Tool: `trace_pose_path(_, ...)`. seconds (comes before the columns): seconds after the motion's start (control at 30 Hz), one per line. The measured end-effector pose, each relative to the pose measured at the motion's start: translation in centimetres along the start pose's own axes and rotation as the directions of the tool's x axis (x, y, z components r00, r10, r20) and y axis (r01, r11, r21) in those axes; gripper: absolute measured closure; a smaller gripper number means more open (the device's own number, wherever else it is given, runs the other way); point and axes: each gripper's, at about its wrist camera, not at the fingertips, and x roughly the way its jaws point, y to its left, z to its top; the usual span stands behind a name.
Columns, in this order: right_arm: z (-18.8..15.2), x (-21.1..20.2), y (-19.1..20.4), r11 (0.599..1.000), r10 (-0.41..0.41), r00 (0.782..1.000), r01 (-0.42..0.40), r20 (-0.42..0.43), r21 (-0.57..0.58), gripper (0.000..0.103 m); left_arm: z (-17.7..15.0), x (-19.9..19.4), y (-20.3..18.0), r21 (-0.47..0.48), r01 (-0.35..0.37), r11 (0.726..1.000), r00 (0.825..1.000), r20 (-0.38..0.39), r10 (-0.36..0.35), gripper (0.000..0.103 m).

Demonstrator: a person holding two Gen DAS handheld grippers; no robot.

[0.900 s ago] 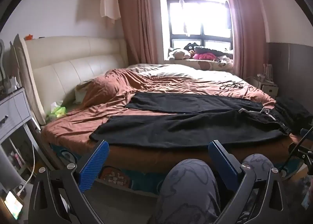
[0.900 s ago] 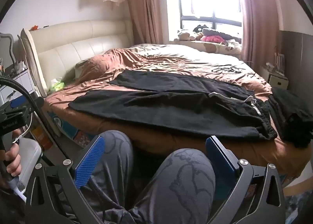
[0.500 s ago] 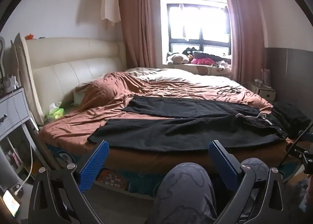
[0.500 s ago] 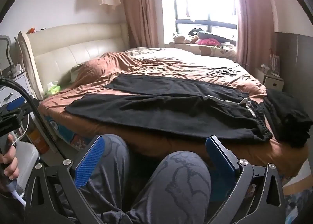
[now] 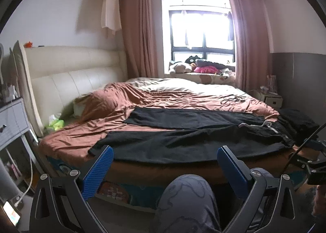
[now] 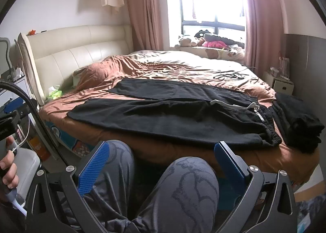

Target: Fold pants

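Left wrist view is getting a chunk of its lower middle blocked by the person's knee, which is sitting right between the blue pads, so the near edge of the bed is partly hiding behind it. The left gripper is hanging with its jaws wide apart, holding nothing. Same deal on the other side: the right gripper is sitting wide apart and empty over both knees. The black pants are lying spread flat on the brown sheet beyond both sets of jaws, well apart from them, legs stretching toward the left of the jaws and the waistband with its white drawstring ending up past the right-hand pad. A dark folded pile is sitting just beside the waistband; can't tell what's in it.
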Motion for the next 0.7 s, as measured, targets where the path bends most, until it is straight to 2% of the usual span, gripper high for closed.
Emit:
trace_pose_path(0.33,-0.2,-0.1,-0.1,1.000,-0.010,1.000,0.009,0.010,0.005,0.000,0.2,-0.4,0.4,-0.025,0.006,1.000,1.000,0.006,-0.006,0.000)
trace_pose_path(0.7,-0.5,0.0,0.1,1.000,-0.019,1.000,0.019,0.014,0.004,0.000,0.3,-1.0,-0.8,0.012,0.012,1.000,1.000,0.018,-0.013,0.000)
